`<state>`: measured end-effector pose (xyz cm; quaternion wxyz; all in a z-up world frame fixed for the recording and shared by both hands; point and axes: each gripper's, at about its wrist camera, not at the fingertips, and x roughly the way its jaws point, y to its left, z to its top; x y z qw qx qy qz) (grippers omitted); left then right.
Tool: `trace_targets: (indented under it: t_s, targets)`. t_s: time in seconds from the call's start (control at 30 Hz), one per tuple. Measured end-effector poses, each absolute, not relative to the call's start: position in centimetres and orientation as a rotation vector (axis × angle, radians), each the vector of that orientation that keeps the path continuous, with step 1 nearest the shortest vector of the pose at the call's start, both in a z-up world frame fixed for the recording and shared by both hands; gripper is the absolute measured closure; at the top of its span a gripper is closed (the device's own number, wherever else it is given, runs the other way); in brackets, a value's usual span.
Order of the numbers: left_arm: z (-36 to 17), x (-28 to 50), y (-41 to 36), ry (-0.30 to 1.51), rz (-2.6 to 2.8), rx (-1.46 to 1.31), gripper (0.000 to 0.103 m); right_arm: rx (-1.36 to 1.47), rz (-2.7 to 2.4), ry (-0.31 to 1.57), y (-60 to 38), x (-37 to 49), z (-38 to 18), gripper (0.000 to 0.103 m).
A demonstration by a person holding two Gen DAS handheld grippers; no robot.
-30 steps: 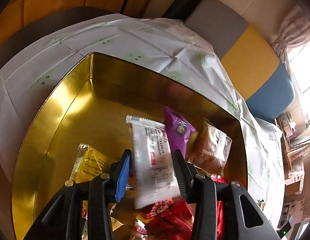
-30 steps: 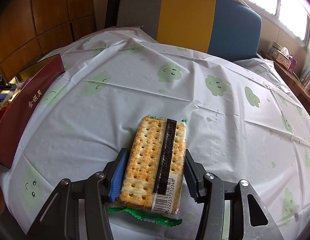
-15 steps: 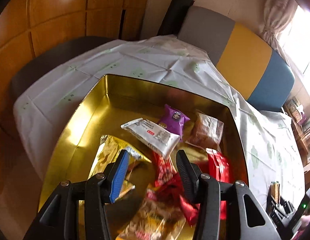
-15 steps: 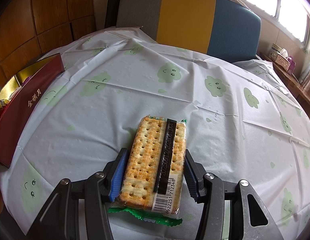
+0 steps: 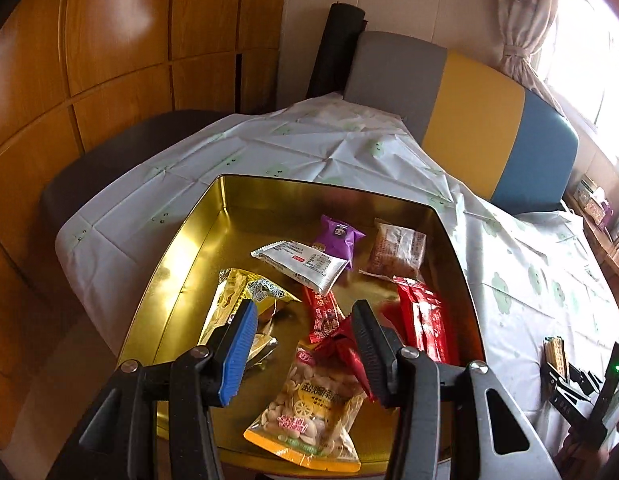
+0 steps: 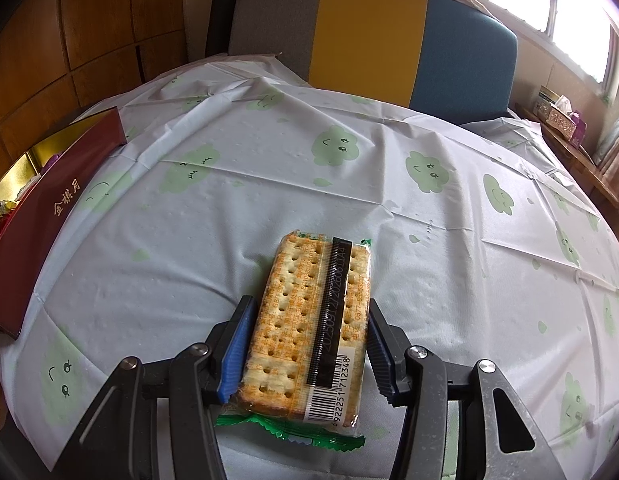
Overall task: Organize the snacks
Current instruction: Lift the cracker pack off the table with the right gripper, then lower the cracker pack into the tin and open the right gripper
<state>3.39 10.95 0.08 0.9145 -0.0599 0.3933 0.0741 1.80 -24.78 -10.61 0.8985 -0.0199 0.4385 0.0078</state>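
Clothed table [image 6: 269,184]: white packet [image 5: 301,266] now lies in gold tin [image 5: 181,256]; left gripper [image 5: 305,344] released, lifted clear. Right gripper [image 6: 305,344] straddles cracker pack [image 6: 309,328], next in, grip uncertain.

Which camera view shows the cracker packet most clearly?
The right wrist view. There the cracker packet lies full-length between the right gripper's fingers, with barcode and green wrapper edge readable. The left wrist view shows it only as a small strip at the far right edge, beside the gold tin.
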Motion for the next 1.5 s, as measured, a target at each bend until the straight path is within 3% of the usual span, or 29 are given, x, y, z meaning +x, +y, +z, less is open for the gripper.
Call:
trace_targets:
  t_s: [0.7,0.9,1.5]
  targets:
    - [-0.6,1.7,11.8,0.813,0.166,-0.116,0.053,0.082,-0.025,1.015,-25.6,2.9,-9.7,0.054]
    - [-0.8,1.5,12.5,0.812,0.181,-0.12,0.053,0.148,0.04,0.988,-24.7,2.8,-7.1,0.054]
    - [0.2,0.5,15.9,0.766,0.272,-0.165,0.053,0.051,0.57,0.922,-4.4,8.1,1.2,0.054]
